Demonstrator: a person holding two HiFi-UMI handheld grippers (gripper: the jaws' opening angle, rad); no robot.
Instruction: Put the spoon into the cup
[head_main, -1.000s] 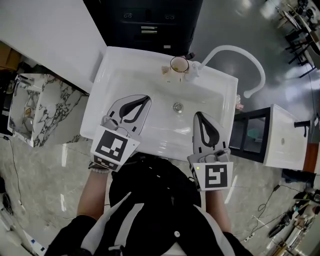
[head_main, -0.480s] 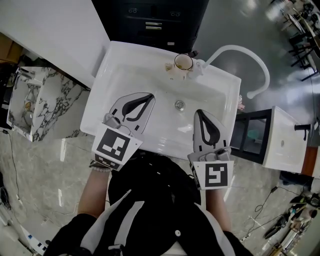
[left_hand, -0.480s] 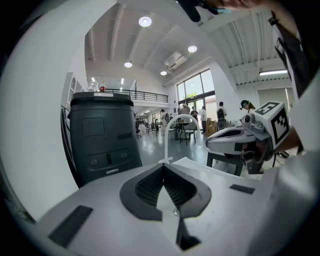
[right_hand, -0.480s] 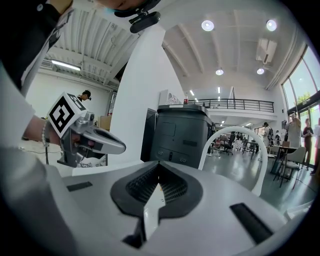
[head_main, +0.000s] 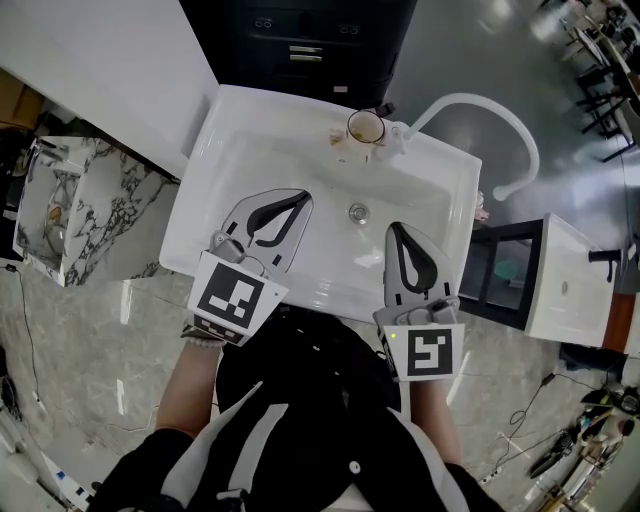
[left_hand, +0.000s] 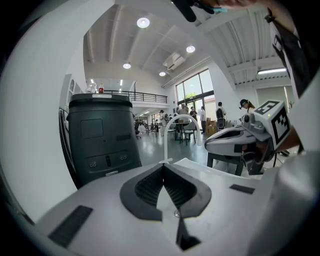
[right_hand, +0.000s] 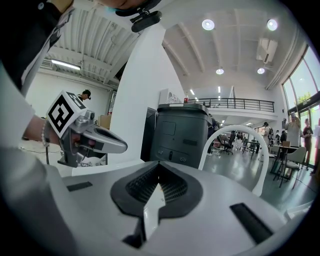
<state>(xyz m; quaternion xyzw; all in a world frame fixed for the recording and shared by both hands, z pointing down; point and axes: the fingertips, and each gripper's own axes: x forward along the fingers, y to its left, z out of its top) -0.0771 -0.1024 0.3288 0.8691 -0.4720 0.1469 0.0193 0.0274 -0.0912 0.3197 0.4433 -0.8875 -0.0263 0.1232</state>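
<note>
L tool (head_main: 298, 200) & R tool (head_main: 396, 230) both shut, empty, over near part of sink (head_main: 240, 150). Cup (head_main: 365, 127) on far rim. Spoon not clearly visible; prob. light, stiff, slippery, so pinch mid-handle.

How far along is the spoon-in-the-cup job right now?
Nothing looks done: the cup stands on the sink rim by the tap, and I can't make out a spoon anywhere. Nothing is in hand: the left hand-held gripper and right hand-held gripper hover shut and empty over the basin. Finding, gripping and placing the spoon all remain.
</note>
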